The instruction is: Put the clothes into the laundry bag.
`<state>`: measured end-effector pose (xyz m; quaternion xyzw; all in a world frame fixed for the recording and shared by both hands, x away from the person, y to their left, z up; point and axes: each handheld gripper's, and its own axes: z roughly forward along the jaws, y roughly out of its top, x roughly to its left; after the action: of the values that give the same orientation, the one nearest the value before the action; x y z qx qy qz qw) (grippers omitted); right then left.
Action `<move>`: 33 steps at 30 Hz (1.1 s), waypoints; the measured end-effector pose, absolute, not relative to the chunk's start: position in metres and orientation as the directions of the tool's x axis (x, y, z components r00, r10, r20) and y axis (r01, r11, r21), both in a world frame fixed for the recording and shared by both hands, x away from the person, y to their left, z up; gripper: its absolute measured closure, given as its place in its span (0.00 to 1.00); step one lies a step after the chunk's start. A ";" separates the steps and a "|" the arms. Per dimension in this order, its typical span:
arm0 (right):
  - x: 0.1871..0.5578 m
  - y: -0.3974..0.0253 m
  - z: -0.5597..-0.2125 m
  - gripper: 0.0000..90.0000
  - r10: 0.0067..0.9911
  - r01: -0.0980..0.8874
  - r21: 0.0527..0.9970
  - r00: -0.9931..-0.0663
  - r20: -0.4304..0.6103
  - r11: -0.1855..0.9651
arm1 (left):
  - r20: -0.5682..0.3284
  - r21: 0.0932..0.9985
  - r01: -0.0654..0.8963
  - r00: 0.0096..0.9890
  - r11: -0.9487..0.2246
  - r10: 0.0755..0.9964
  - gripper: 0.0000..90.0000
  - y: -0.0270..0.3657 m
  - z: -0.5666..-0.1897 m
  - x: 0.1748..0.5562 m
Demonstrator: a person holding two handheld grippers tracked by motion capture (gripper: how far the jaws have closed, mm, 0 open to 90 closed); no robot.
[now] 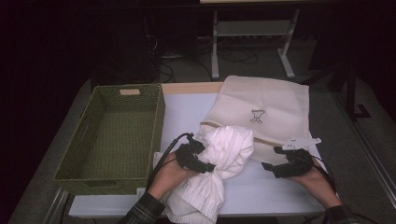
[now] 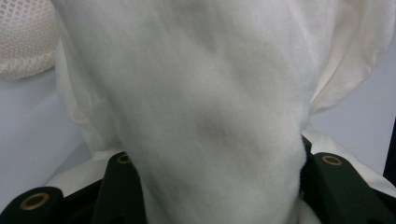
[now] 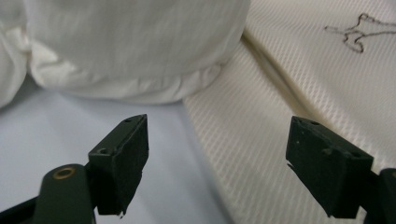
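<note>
A bunched white garment (image 1: 219, 168) lies at the table's front middle. My left gripper (image 1: 201, 163) is shut on it, and in the left gripper view the white cloth (image 2: 210, 116) bulges up between the two black jaws. A cream mesh laundry bag (image 1: 264, 109) with a small dark emblem lies flat to the right, its near edge under the garment. My right gripper (image 1: 275, 164) is open just in front of the bag's near edge. In the right gripper view the bag (image 3: 299, 93) and the garment (image 3: 135, 46) lie ahead of its gripper (image 3: 224, 163), with nothing between the jaws.
An empty green woven basket (image 1: 112, 135) stands at the left of the table on a white sheet (image 1: 184, 112). The person's forearms enter from the bottom edge. Table legs and cables stand on the dark floor beyond the far edge.
</note>
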<state>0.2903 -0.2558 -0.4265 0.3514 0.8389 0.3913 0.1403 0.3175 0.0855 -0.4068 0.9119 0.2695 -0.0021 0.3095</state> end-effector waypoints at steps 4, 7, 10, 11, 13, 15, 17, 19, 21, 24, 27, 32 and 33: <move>0.301 -0.255 -0.422 0.24 0.704 0.479 0.761 -0.709 0.042 0.437 | -0.163 0.564 0.489 0.856 -0.665 0.491 0.55 0.085 -0.407 0.317; 0.311 -0.255 -0.416 0.25 0.704 0.470 0.770 -0.710 0.038 0.432 | -0.168 0.563 0.493 0.854 -0.663 0.492 0.55 0.085 -0.407 0.317; 0.325 -0.256 -0.408 0.27 0.707 0.458 0.779 -0.706 0.026 0.429 | -0.166 0.564 0.491 0.855 -0.664 0.491 0.55 0.086 -0.407 0.317; 0.325 -0.256 -0.408 0.27 0.707 0.458 0.779 -0.706 0.026 0.429 | -0.166 0.564 0.491 0.855 -0.664 0.491 0.55 0.086 -0.407 0.317; 0.333 -0.258 -0.405 0.27 0.709 0.454 0.778 -0.705 0.015 0.434 | -0.167 0.563 0.490 0.856 -0.665 0.489 0.55 0.086 -0.407 0.317; 0.342 -0.260 -0.403 0.27 0.718 0.460 0.782 -0.696 0.024 0.420 | -0.167 0.564 0.488 0.858 -0.666 0.486 0.55 0.086 -0.407 0.318; 0.357 -0.261 -0.400 0.27 0.723 0.469 0.783 -0.690 0.035 0.409 | -0.171 0.562 0.488 0.859 -0.668 0.482 0.55 0.086 -0.407 0.319; 0.361 -0.261 -0.399 0.27 0.722 0.471 0.782 -0.691 0.039 0.408 | -0.172 0.561 0.487 0.860 -0.670 0.481 0.55 0.086 -0.408 0.319; 0.375 -0.258 -0.400 0.28 0.718 0.473 0.778 -0.694 0.039 0.414 | -0.171 0.560 0.486 0.860 -0.671 0.480 0.55 0.086 -0.408 0.319; 0.389 -0.256 -0.404 0.28 0.711 0.481 0.767 -0.702 0.047 0.424 | -0.171 0.560 0.485 0.861 -0.672 0.479 0.55 0.086 -0.408 0.320; 0.399 -0.255 -0.411 0.28 0.704 0.494 0.751 -0.708 0.056 0.438 | -0.172 0.560 0.488 0.859 -0.670 0.482 0.55 0.085 -0.408 0.319; 0.418 -0.254 -0.430 0.28 0.699 0.507 0.742 -0.711 0.072 0.439 | -0.174 0.562 0.488 0.859 -0.668 0.481 0.55 0.086 -0.409 0.319; 0.418 -0.254 -0.430 0.28 0.699 0.507 0.742 -0.711 0.072 0.439 | -0.174 0.562 0.488 0.859 -0.668 0.481 0.55 0.086 -0.409 0.319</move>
<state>0.4176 -0.2543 -0.4302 0.3594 0.8392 0.3890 0.1234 0.3191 0.0859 -0.4085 0.9132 0.2652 -0.0057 0.3095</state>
